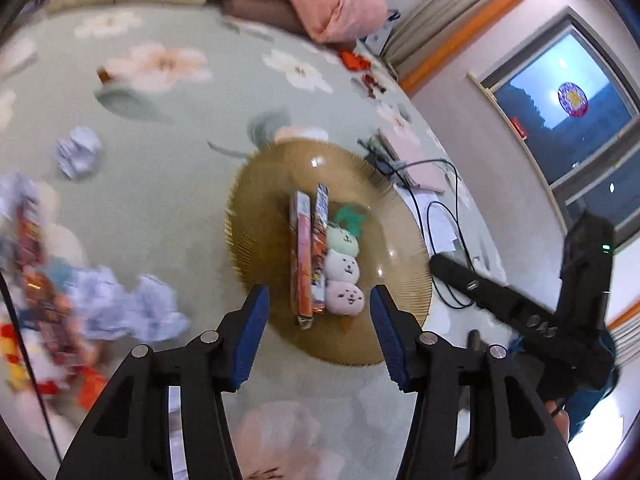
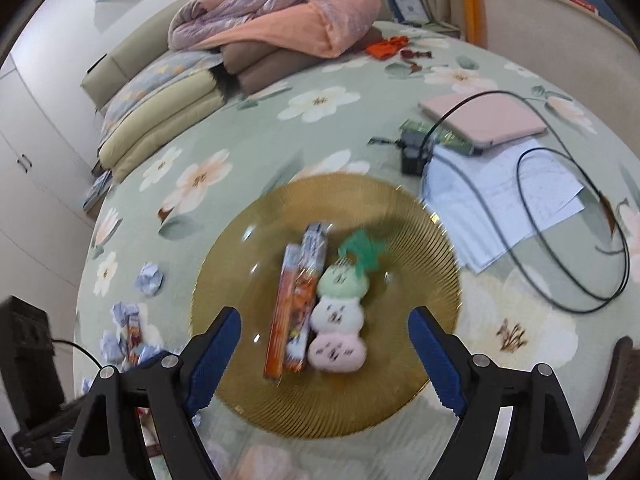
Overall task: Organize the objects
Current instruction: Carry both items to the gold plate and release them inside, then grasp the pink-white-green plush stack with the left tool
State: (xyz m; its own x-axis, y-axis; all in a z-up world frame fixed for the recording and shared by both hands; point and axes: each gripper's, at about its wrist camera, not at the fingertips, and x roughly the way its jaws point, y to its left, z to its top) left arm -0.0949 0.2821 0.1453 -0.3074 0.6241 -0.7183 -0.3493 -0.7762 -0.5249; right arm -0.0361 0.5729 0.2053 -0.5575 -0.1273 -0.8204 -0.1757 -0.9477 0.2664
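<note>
A round amber glass plate lies on the flowered bedspread. On it, side by side, rest two long snack packets and a plush toy made of green, white and pink balls. My left gripper hangs open over the plate's near edge, nothing between its blue pads. My right gripper stands wide open above the plate, its fingers either side of the packets and toy without touching them. The right gripper's black body shows at the right of the left wrist view.
Crumpled paper balls and more snack wrappers litter the bedspread left of the plate. To the right lie papers, a pink laptop, a black cable and a charger. Folded blankets and cushions sit at the back.
</note>
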